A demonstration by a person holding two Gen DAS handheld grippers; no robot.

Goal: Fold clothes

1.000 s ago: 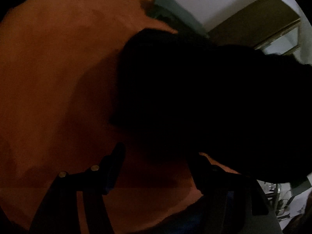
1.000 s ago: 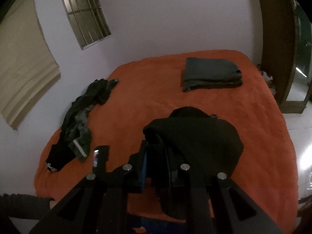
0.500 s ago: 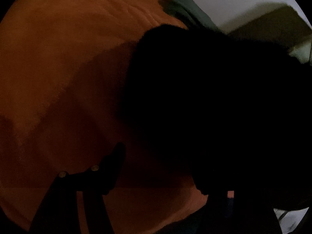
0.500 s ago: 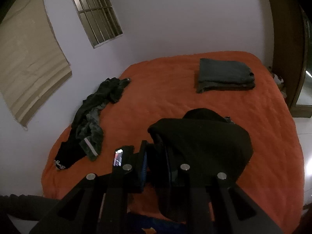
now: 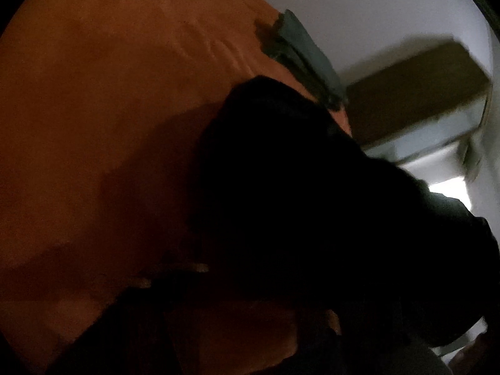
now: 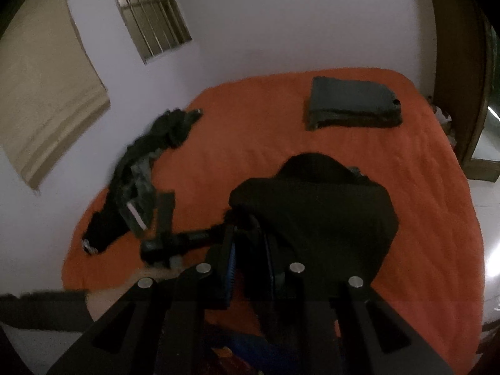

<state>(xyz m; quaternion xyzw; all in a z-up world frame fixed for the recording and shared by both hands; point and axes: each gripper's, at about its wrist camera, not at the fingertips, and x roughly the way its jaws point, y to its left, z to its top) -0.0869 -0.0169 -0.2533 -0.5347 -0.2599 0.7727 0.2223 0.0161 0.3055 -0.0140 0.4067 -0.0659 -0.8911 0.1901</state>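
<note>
A black garment (image 6: 312, 218) hangs bunched over the orange bed (image 6: 250, 125). My right gripper (image 6: 250, 243) is shut on its near fold, with cloth squeezed between the blue pads. My left gripper (image 6: 223, 229) comes in from the left, its tip at the garment's left edge and its jaws closing on that edge. The left wrist view is very dark. There the black garment (image 5: 297, 203) fills the right half and hides the fingertips; only one finger (image 5: 175, 276) shows faintly.
A folded grey-green stack (image 6: 353, 104) lies at the bed's far right, also seen as the stack (image 5: 306, 53). Loose dark clothes (image 6: 147, 168) trail along the bed's left edge. A wooden wardrobe (image 6: 453, 62) stands at the right, and a sleeve (image 6: 40, 309) is at the lower left.
My left gripper moved in toward the black garment and its fingers drew together; the garment now covers more of its view. The right gripper kept its grip.
</note>
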